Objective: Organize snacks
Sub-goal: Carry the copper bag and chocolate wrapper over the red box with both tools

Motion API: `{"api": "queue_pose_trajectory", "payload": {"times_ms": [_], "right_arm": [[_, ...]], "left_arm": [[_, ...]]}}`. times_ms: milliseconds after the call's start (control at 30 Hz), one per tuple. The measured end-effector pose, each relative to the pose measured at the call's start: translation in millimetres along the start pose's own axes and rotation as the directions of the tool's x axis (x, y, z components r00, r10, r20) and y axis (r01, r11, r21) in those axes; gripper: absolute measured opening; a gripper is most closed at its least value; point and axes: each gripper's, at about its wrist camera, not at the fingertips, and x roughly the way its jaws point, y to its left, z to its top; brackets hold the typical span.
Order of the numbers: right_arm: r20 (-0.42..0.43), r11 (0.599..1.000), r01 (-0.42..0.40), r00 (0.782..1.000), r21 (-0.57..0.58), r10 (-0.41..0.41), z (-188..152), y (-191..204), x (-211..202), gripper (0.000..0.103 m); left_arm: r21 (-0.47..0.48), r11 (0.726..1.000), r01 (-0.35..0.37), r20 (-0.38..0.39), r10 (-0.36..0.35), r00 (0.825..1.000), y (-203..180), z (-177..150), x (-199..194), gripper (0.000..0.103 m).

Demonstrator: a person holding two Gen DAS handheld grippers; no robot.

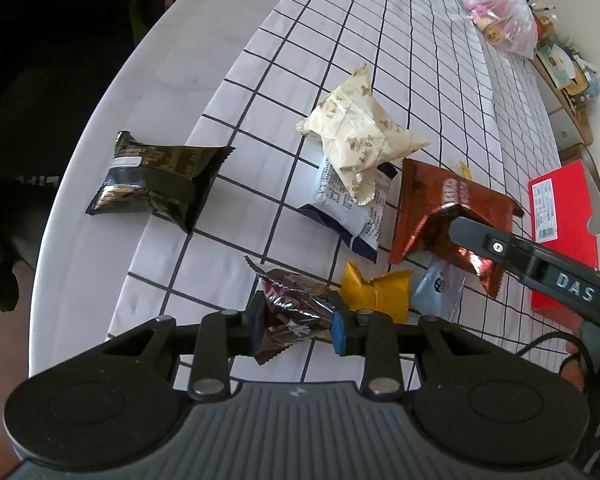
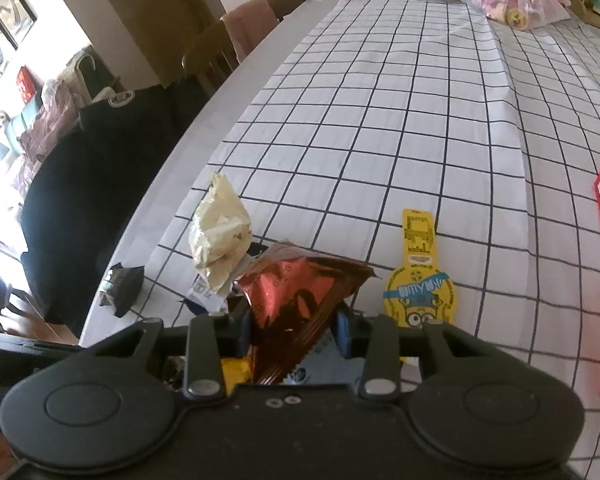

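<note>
Two grippers you hold: left gripper (image 1: 296, 322) pinches a dark brown wrapper (image 1: 290, 312); right gripper (image 2: 294, 330), at its 2 o'clock, clamps a copper packet (image 2: 296, 296).

— What do the left tongs (image 1: 296, 324) look like up close?

— Matt black, with a ribbed grey housing along the bottom of the frame. Two round black discs sit at lower left and lower right, and flat linkage arms run up from silver rivets to the fingers. The pads (image 1: 337, 330) are blue.

— And the right tongs (image 2: 294, 326)?

— The same build: black discs, silver rivets, blue pads (image 2: 343, 332). Two small screws sit in the middle of the housing.

— Any markings?

— From the left wrist view, the other tool's black finger (image 1: 480, 236) enters at the right, with one silver screw and white letters "DAS". A thin black cable loops beneath it, lower right.
</note>
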Motion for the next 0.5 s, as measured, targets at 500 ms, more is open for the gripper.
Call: {"api": "queue_pose_trajectory", "payload": {"times_ms": [500], "right_arm": [[0.128,0.998,0.016,0.992,0.060,-0.024,-17.9,-17.4,-85.1,0.037]], "left_arm": [[0.090,0.996,0.022,0.071,-0.028,0.997,-30.3,-7.3,-51.1,0.031]]}}
